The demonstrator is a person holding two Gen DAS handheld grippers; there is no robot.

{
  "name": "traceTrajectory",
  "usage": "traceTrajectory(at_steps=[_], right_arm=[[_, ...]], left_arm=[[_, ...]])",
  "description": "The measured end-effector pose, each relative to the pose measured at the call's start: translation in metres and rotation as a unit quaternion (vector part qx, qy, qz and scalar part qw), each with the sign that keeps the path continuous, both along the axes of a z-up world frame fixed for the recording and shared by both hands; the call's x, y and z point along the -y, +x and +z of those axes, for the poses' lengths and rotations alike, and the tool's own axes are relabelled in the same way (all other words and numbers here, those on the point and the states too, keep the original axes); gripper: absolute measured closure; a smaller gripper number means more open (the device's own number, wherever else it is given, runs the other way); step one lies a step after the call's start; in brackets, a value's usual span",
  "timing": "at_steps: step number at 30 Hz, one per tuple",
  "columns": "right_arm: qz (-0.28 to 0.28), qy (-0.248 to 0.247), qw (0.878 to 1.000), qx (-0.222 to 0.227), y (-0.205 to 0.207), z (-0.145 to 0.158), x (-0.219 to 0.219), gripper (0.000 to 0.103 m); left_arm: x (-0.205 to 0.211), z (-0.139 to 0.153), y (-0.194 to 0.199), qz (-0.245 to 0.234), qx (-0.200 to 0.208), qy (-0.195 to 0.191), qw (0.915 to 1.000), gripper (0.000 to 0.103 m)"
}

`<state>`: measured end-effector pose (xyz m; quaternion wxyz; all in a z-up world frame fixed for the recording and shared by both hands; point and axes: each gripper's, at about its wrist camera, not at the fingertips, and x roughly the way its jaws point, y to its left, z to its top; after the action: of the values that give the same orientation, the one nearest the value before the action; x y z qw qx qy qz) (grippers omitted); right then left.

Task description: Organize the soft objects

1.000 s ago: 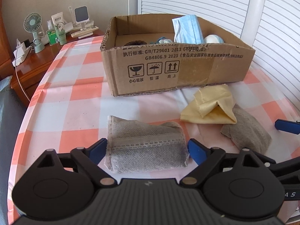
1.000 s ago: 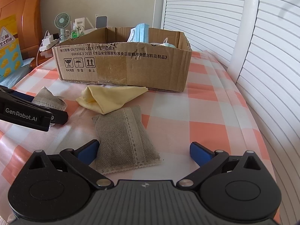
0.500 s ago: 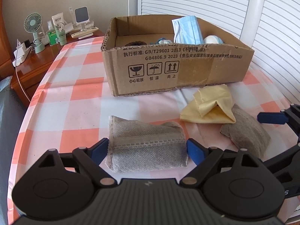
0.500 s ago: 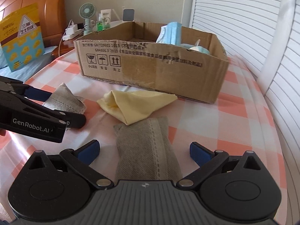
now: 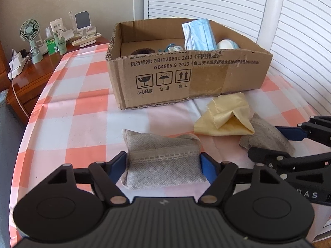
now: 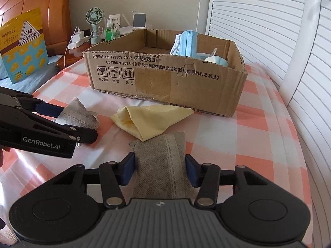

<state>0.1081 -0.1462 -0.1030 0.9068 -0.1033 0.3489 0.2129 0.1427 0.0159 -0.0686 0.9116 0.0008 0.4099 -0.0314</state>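
Observation:
Two grey fabric pouches lie on the checked tablecloth. My left gripper (image 5: 163, 166) is shut on the left grey pouch (image 5: 163, 159), its blue pads pressing both sides. My right gripper (image 6: 160, 170) is shut on the right grey pouch (image 6: 163, 165), which also shows in the left wrist view (image 5: 266, 136). A folded yellow cloth (image 6: 149, 122) lies between the pouches and partly over the right one. Behind stands an open cardboard box (image 5: 186, 76) holding a blue face mask (image 5: 198, 35) and other soft items.
A wooden nightstand (image 5: 26, 76) at the left holds a small fan (image 5: 30, 39), bottles and a charger. White louvered doors (image 6: 269, 20) stand behind and to the right. A yellow snack bag (image 6: 22, 45) leans by the headboard. The table edge curves away on the left.
Both grippers have closed from wide open onto their pouches. The right gripper has moved forward over its pouch, and the left has edged forward.

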Motion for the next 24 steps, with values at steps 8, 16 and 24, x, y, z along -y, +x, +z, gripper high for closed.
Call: traceTrajectory(at_steps=[8, 16, 24], right_arm=[[-0.008, 0.014, 1.0, -0.008, -0.014, 0.002, 0.012, 0.05], [-0.006, 0.011, 1.0, -0.003, -0.023, 0.008, 0.022, 0.053], [0.004, 0.009, 1.0, 0.008, -0.029, 0.018, 0.029, 0.056]], left_arm=[[-0.001, 0.004, -0.002, -0.018, 0.005, -0.006, 0.9998, 0.044], [-0.003, 0.01, -0.006, -0.057, -0.003, -0.016, 0.9982, 0.048], [-0.008, 0.019, -0.014, -0.091, -0.019, -0.022, 0.9954, 0.049]])
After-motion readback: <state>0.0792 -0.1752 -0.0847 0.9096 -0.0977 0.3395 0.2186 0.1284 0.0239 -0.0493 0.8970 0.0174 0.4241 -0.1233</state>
